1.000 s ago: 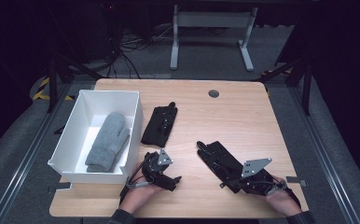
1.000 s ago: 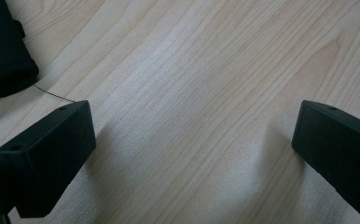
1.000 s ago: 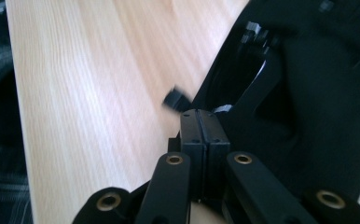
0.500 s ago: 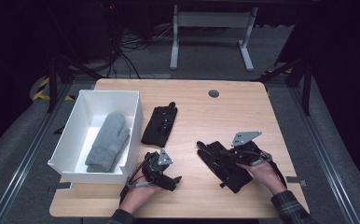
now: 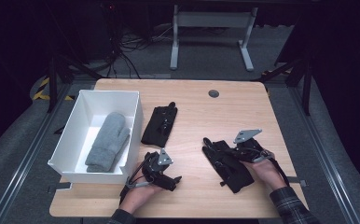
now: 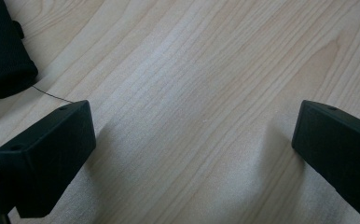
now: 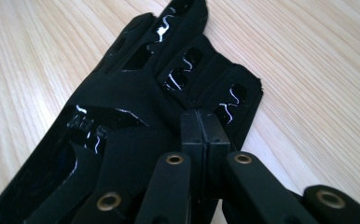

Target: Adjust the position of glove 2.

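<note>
A black glove [image 5: 225, 163] with glossy patches lies flat on the right of the wooden table [image 5: 201, 112], fingers pointing to the far left. My right gripper [image 5: 231, 156] is over it. In the right gripper view the jaws are shut together [image 7: 200, 125], tips against the back of the glove [image 7: 136, 88], with no fabric seen between them. A second black glove [image 5: 160, 124] lies at the table's middle. My left gripper [image 5: 171, 180] rests on the table near the front edge. Its jaws stand wide open [image 6: 192, 128] over bare wood, that second glove's edge [image 6: 3, 56] off to one side.
A white box [image 5: 71, 140] stands on the left of the table and holds a grey mitten [image 5: 108, 141]. A round grommet [image 5: 213, 93] sits in the table's far edge. Table legs and cables stand on the dark floor behind.
My right gripper has moved from the table's front right corner up and left onto the black glove. The glove, the left gripper and the box have stayed put.
</note>
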`<state>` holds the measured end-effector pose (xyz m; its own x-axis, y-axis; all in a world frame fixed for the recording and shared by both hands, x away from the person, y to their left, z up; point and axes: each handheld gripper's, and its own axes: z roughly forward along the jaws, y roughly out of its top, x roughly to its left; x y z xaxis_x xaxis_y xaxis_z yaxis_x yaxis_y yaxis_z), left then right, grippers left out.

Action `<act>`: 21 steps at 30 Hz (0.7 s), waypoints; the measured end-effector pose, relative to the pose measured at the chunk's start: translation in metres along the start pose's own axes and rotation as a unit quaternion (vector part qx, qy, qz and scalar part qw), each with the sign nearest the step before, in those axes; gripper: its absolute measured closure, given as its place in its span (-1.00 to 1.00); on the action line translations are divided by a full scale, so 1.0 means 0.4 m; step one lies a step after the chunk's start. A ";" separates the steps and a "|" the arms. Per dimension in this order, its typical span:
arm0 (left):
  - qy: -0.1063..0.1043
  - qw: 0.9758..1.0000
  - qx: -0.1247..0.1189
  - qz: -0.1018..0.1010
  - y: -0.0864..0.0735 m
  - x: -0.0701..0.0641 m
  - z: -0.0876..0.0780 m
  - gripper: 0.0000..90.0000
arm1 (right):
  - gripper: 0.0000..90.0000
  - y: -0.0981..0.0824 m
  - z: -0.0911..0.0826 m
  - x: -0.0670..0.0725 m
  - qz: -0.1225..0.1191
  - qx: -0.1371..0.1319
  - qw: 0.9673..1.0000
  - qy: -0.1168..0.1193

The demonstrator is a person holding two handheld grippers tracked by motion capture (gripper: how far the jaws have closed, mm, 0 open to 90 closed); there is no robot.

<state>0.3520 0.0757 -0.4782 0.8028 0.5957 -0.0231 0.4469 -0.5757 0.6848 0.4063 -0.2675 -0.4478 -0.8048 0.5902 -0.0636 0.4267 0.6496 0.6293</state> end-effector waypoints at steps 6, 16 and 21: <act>0.000 1.000 0.000 0.000 0.000 0.000 0.000 -1.00 | 1.00 -0.033 -0.029 -0.022 0.017 0.006 1.000 -0.013; 0.001 1.000 0.000 0.001 0.000 0.000 0.000 -1.00 | 0.80 -0.054 -0.074 -0.035 0.047 -0.028 0.998 -0.019; 0.001 1.000 0.000 0.000 0.000 0.000 0.000 -1.00 | 0.21 -0.093 -0.119 -0.063 0.086 -0.058 0.993 -0.063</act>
<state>0.3518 0.0757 -0.4782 0.8016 0.5975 -0.0220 0.4473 -0.5749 0.6851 0.3909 -0.3294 -0.4327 -0.6629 0.7477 -0.0391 0.4967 0.4782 0.7243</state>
